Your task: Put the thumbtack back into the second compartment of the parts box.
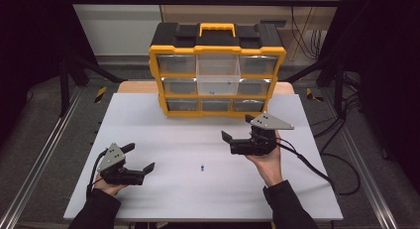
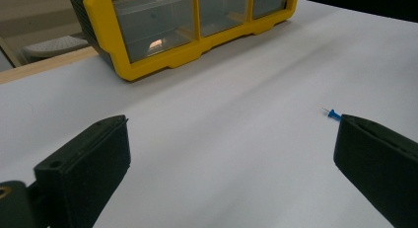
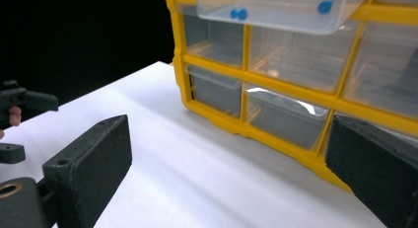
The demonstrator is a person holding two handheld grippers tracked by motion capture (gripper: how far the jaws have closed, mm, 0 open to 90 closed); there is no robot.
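The left gripper (image 1: 140, 158) hangs low over the white table (image 1: 163, 125) with its jaws spread wide and nothing between them. Just off its right jaw lies a blue push pin (image 2: 333, 114), on its side, the bare metal point facing away from the jaw; in the high view the pin (image 1: 202, 167) sits alone between the two grippers, nearer the left one. The right gripper (image 1: 237, 128), likewise wide open and empty, is raised close in front of the yellow drawer organizer (image 1: 217, 49), whose top-middle clear drawer (image 3: 281, 11) is pulled out and holds a few more blue pins (image 3: 239, 13).

The pin looks tiny, light and stiff, with a smooth plastic head that would likely roll or skate away under a clumsy touch. The best hold is probably across the blue head, jaws brought down on either side and closed gently, keeping the sharp point clear of the pads.
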